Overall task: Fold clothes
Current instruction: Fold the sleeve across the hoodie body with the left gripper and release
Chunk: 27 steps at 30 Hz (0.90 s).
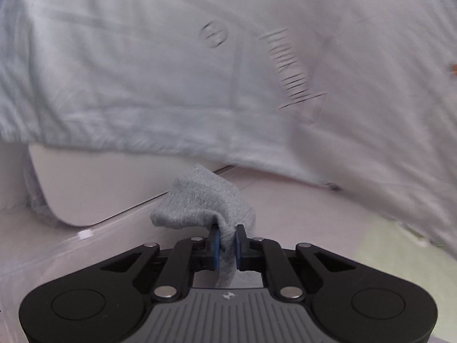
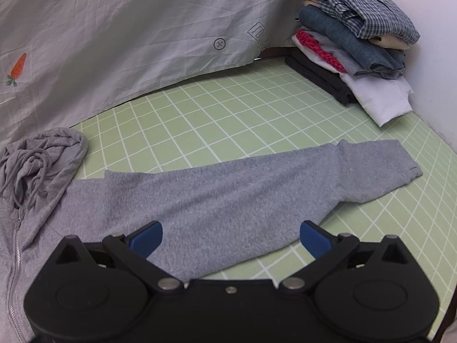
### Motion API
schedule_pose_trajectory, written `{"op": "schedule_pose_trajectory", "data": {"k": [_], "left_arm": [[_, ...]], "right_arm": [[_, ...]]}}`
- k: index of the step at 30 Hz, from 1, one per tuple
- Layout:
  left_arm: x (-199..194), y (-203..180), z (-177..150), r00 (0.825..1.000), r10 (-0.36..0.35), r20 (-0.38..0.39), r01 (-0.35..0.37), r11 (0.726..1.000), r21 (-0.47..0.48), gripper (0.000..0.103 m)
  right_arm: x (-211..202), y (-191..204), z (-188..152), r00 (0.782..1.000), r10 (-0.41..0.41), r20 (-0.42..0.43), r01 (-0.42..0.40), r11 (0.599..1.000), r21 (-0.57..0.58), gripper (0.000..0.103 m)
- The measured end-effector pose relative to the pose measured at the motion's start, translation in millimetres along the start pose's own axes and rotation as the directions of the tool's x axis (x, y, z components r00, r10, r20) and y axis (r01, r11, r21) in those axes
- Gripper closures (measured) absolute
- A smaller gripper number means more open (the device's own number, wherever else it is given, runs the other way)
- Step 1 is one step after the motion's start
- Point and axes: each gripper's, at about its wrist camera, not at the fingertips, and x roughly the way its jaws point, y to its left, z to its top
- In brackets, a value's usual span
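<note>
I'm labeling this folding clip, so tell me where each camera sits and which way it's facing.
Left wrist: on the left gripper, facing the white sheet; its fingers pinch grey hoodie fabric.
Right wrist: on the right gripper, facing down over the hoodie sleeve, green mat and folded pile; fingers open.
Shared: the sheet and the hoodie.

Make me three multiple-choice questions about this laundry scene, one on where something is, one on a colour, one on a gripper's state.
1. Where is the stack of folded clothes?
A. far right corner of the mat
B. on the hood
C. under the right hand-held gripper

2. What colour is the hoodie?
A. red
B. grey
C. green

3. What is the left hand-held gripper doing?
A. open, holding nothing
B. shut on grey fabric
C. shut on a zip

Answers: 1 A, the stack sits far right on the green grid mat, against the wall. 2 B, its sleeve and hood are grey. 3 B, its blue pads pinch a fold of grey fabric.
</note>
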Motion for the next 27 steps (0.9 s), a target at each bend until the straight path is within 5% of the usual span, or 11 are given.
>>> {"op": "schedule_pose_trajectory", "data": {"k": [5,10,13,14,15,19,21,27], "left_arm": [[-67,-89,-10,0.971,-0.237,0.003,0.236,0.966,0.109,0.092],[-127,-198,-58,0.876,-0.461,-0.143,0.481,0.858,0.179,0.091],[-150,-251,-102,0.819,-0.493,-0.292,0.558,0.804,0.206,0.072],[-157,-263,-115,0.811,-0.478,-0.337,0.564,0.791,0.235,0.051],[-164,-272,-128,0.808,-0.457,-0.373,0.566,0.778,0.272,0.030],[-182,-277,-172,0.811,-0.375,-0.449,0.562,0.711,0.423,0.023],[-181,-266,-184,0.835,-0.309,-0.456,0.516,0.729,0.451,0.022],[-157,-215,-195,0.870,-0.116,-0.479,0.334,0.853,0.401,0.017]], "right_arm": [[0,-11,-10,0.999,0.031,0.023,-0.031,1.000,-0.003,0.000],[4,-36,-27,0.999,0.031,0.010,-0.031,1.000,0.004,0.000],[4,-53,-34,1.000,0.028,0.004,-0.028,0.998,0.051,0.000],[4,-59,-36,1.000,0.021,0.006,-0.021,0.997,0.068,0.000],[4,-64,-37,1.000,0.017,0.013,-0.018,0.996,0.084,0.000],[-1,-78,-38,0.998,0.018,0.060,-0.026,0.990,0.139,0.000],[-3,-80,-38,0.997,0.037,0.072,-0.048,0.987,0.156,0.000],[-2,-41,-46,0.983,0.177,0.039,-0.179,0.982,0.063,0.000]]}}
